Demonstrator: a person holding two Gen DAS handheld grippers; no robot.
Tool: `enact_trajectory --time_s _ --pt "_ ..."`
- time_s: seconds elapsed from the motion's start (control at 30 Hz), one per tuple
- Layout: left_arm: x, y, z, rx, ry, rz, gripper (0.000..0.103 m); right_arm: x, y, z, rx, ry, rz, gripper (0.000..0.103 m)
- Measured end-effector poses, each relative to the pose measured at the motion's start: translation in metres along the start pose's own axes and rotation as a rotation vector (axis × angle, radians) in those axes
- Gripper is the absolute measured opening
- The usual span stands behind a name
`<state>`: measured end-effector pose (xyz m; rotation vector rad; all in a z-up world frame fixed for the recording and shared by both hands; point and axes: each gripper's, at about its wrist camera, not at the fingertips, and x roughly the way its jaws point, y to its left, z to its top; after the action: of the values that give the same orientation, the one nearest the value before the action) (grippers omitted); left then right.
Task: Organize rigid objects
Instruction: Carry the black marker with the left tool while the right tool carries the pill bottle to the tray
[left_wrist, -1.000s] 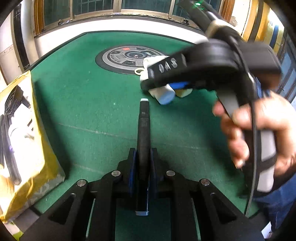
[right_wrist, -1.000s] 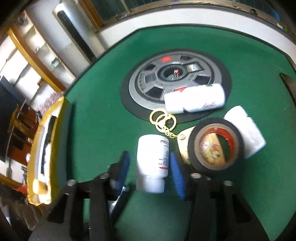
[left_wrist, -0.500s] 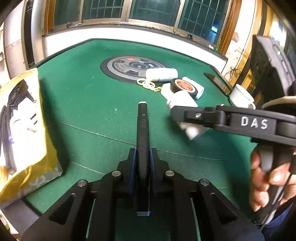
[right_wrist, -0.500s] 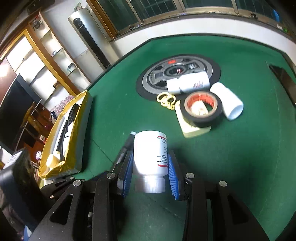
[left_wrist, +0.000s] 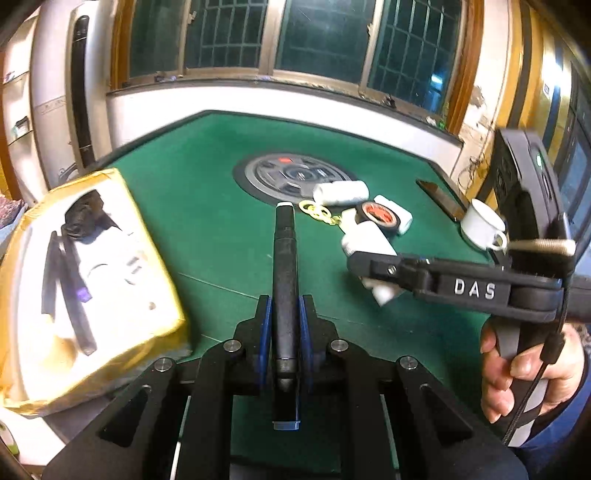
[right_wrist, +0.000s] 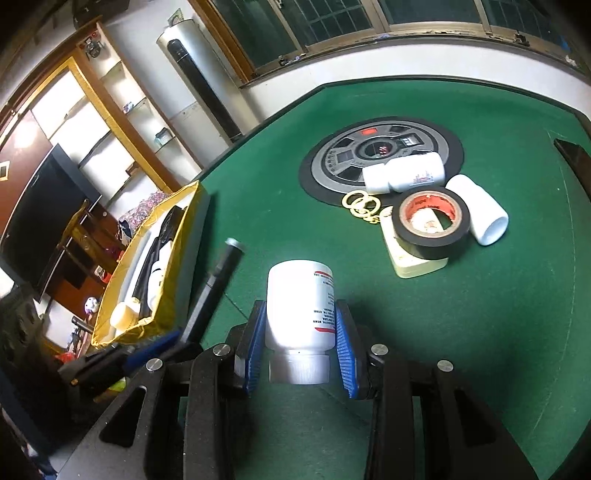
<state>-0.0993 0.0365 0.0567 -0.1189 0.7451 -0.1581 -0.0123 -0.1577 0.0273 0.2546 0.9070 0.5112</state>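
White bottle (right_wrist: 300, 306) clamped between right claw (right_wrist: 300, 347) pads.

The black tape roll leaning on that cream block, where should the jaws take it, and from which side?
Probably from above, across the band of the black tape roll: one jaw into its open core, one outside the upper rim. It sits tilted on the cream block, so that rim stands clear, while a white bottle crowds its right.

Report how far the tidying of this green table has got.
Done: the yellow box already holds some items. In hand: the left gripper is shut on a black pen, and the right gripper on a white pill bottle. Left: another bottle, black tape roll, key rings, and white tube.
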Motion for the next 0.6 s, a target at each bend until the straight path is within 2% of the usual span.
enact_trajectory --time_s 0.33,0.6 --pt "-0.043 0.068 0.009 -0.137 -0.099 0.081 0.012 -0.001 0.038 0.007 -0.064 -0.010 0.050 0.032" --pt "-0.057 0.130 0.000 -0.253 -0.134 0.190 0.012 0.018 0.103 0.019 -0.176 0.016 0.128 0.032"
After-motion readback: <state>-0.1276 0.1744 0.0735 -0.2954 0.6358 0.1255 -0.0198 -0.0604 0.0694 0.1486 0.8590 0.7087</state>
